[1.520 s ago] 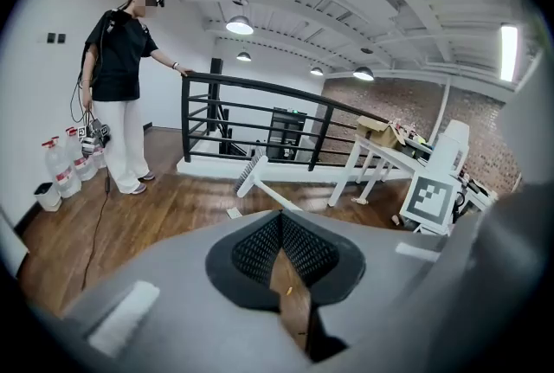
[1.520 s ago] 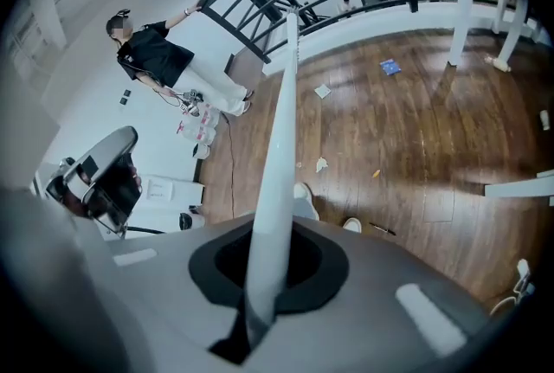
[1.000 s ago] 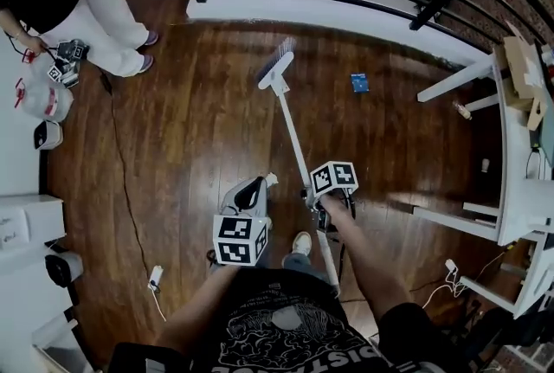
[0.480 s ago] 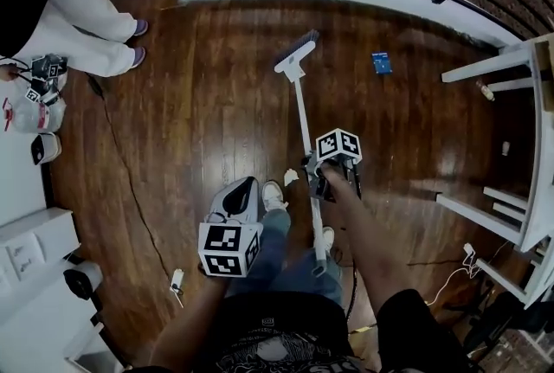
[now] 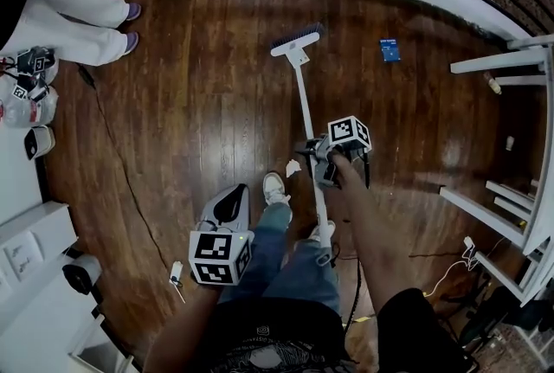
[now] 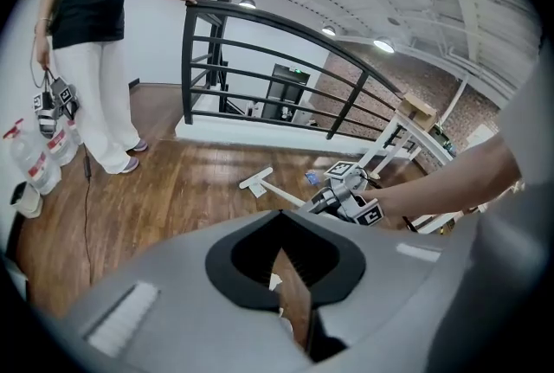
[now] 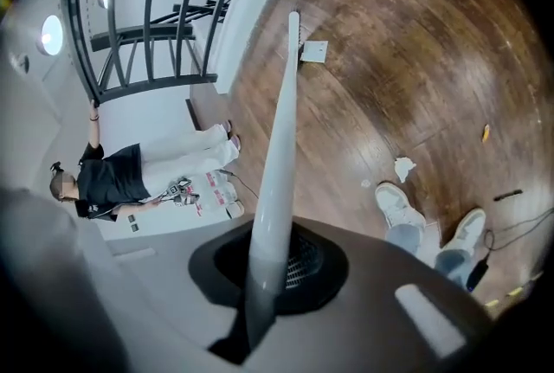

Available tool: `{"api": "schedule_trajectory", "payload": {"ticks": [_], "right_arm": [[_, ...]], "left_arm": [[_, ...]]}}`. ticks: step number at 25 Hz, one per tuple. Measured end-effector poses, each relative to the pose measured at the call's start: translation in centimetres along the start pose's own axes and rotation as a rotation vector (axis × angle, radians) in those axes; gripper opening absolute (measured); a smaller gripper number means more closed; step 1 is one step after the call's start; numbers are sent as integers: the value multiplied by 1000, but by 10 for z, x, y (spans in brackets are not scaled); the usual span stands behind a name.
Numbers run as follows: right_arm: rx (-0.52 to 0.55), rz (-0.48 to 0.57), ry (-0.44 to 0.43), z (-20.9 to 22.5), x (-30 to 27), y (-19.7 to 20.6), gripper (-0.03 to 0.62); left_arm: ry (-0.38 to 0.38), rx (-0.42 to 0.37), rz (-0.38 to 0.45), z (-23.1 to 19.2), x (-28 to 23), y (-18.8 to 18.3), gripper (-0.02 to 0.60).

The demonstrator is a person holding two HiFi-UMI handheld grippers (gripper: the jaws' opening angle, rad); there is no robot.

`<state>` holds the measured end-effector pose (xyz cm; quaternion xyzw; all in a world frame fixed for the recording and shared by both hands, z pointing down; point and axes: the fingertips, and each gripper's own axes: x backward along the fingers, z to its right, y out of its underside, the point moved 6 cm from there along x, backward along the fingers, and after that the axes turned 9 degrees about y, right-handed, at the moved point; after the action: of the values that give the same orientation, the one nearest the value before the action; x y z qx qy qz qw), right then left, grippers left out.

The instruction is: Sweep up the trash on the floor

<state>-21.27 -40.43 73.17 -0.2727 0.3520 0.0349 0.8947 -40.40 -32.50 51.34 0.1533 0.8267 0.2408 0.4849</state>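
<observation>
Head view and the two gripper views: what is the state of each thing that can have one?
right hand-held gripper: shut on the broom
left hand-held gripper: open, nothing between its jaws
broom: head on the floor, handle leaning
paper scrap: crumpled, on the floor
blue packet: flat on the floor

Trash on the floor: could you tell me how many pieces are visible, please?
3: a blue packet right of the broom, a crumpled white paper by the person's white shoe, and a small tan scrap beside the table leg. Smaller bits may be hidden.
</observation>
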Motion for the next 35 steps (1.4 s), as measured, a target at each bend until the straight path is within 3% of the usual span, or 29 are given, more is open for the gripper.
{"api": "schedule_trajectory", "payload": {"ticks": [5, 8, 15, 24, 35], "right_arm": [[-62, -1, 37, 9, -4, 0, 0], [-125, -1, 10, 15, -2, 9, 0], [-68, -35, 107, 38, 13, 30, 0], [-52, -82, 161, 99, 48, 88, 0], [-24, -123, 234, 176, 83, 165, 0]], "left_arm": [[1, 1, 11, -1, -3, 0, 5], [3, 12, 12, 1, -3, 3, 5], [22, 11, 20, 19, -6, 9, 5], [59, -23, 45, 75, -14, 24, 5], [91, -69, 38, 155, -4, 79, 5]]}}
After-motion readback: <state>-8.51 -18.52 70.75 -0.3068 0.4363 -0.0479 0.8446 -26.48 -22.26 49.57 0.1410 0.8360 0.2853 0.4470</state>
